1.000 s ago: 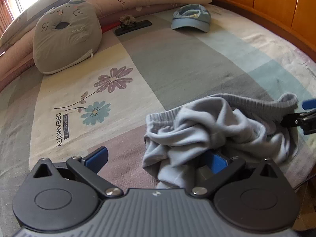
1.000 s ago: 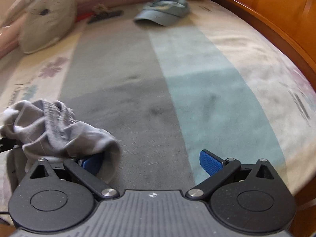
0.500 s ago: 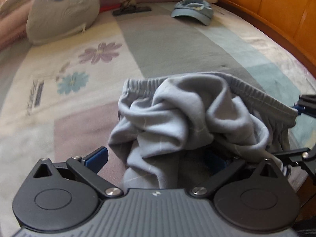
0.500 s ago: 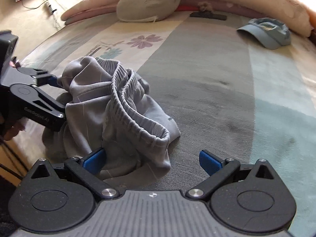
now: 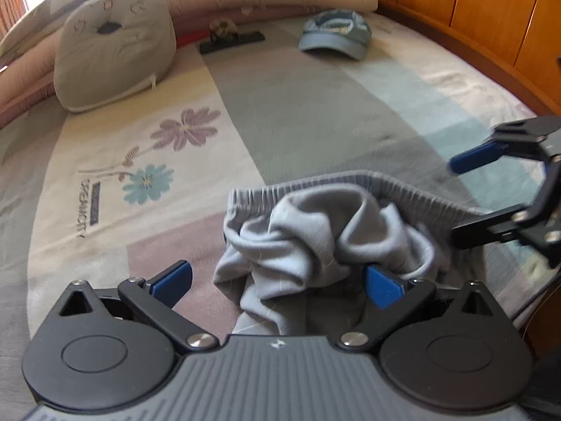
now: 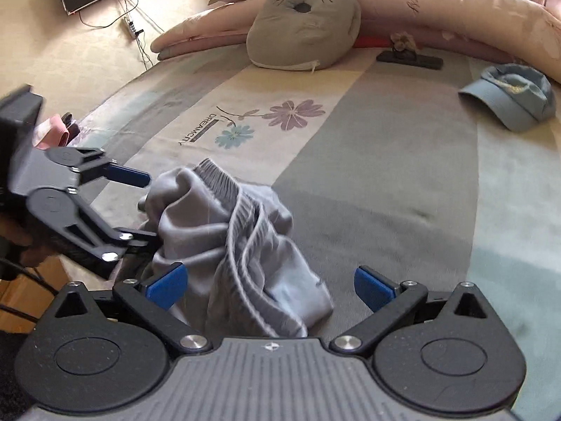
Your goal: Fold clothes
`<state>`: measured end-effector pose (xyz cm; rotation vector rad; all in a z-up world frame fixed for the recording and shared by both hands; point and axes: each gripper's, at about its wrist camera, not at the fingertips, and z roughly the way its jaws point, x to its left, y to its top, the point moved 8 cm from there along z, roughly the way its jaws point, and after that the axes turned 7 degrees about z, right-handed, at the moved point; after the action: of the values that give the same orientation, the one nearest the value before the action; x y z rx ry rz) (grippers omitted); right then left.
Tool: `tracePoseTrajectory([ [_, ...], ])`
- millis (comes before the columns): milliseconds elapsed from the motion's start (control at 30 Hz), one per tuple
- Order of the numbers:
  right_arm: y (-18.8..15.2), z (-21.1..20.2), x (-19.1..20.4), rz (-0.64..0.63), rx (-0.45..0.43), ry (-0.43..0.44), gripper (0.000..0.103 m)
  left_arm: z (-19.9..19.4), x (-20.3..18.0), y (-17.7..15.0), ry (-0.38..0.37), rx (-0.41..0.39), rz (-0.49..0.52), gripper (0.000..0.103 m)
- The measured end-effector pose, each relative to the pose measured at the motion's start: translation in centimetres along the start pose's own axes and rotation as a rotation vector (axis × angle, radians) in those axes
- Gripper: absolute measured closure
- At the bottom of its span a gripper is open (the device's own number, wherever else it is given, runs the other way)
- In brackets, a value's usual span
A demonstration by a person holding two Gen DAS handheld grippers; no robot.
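Grey shorts lie crumpled on the bed, near its front edge, waistband on the side of the heap facing the pillow.

Left gripper: jaws spread wide. Shorts bunched between its blue pads; cloth touches the right pad, left pad is clear of it. No pinch visible.

Right gripper: jaws also wide. One end of the shorts sits between the pads, nearer the left one; right pad is over bare sheet. Not clamping.

In the right view the left gripper comes in from the side of the shorts, one finger above the heap, one lower against it.

Beyond the shorts: flower print with "DREAMCITY" text, then the pillow at the far edge. Blue cap lies well apart from the shorts, near the wooden headboard. Dark flat object lies between pillow and cap.
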<state>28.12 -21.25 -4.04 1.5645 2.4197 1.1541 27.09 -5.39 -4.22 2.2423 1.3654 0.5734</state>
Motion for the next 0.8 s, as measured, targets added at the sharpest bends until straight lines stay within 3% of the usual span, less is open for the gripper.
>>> tracePoseTrajectory([
  [167,0.5,1.5,0.4,0.004,0.061,0.055,0.05,-1.4,0.2,0.8,0.011,-0.043,-0.017,0.001],
  [267,0.1,2.4,0.8,0.003,0.101,0.074,0.065,-1.6,0.3,1.0,-0.001,-0.063,-0.01,0.002],
  [400,-0.1,2.9,1.4,-0.003,0.123,0.081,0.072,-1.0,0.6,1.0,-0.026,-0.061,-0.006,0.01],
  [800,-0.6,2.9,1.8,0.036,0.124,-0.011,0.066,0.9,1.1,0.1,-0.156,-0.043,0.02,0.011],
])
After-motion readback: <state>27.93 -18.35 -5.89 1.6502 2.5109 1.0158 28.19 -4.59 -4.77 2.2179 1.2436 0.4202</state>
